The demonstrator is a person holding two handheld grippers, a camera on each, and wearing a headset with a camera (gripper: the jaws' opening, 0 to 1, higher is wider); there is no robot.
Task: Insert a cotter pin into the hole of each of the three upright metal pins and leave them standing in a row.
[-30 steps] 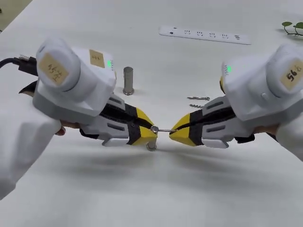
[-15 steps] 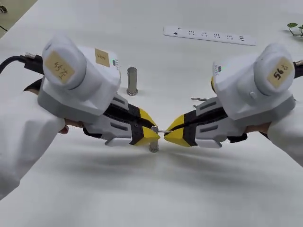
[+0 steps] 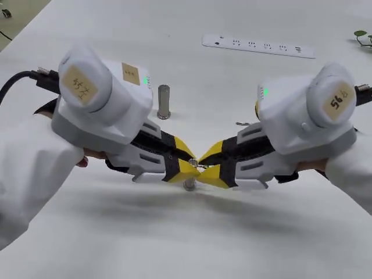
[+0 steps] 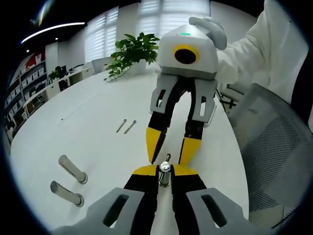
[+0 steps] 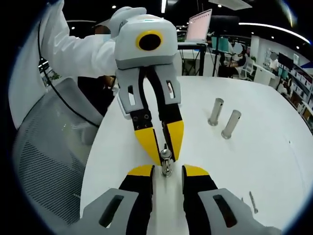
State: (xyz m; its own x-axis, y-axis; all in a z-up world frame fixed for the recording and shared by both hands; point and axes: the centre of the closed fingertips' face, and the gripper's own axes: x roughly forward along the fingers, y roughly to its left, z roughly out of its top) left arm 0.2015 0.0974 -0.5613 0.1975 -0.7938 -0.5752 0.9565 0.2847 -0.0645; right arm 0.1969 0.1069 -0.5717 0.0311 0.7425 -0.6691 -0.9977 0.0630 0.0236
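Observation:
My left gripper point(image 3: 187, 167) is shut on a short metal pin point(image 3: 189, 185) that stands on the white table; the pin point(image 4: 165, 175) is clamped between its yellow tips. A thin cotter pin point(image 4: 167, 158) sticks out of the pin's head toward my right gripper point(image 3: 208, 168). The right gripper's tips point(image 4: 170, 155) stand a little apart on either side of the cotter pin's end and almost meet the left tips. Two more metal pins point(image 5: 215, 111) point(image 5: 231, 124) stand upright side by side behind the left gripper; one of them point(image 3: 163, 102) is visible from the head.
Spare cotter pins point(image 3: 243, 124) lie on the table behind the right gripper. A white power strip point(image 3: 258, 45) lies at the far side. A mesh chair point(image 4: 274, 161) stands beside the table edge, and a potted plant point(image 4: 132, 51) stands farther off.
My right gripper has moved left toward the left one, and the gap between the tips has closed. Less of the cotter pin shows between them. The left gripper still holds the pin.

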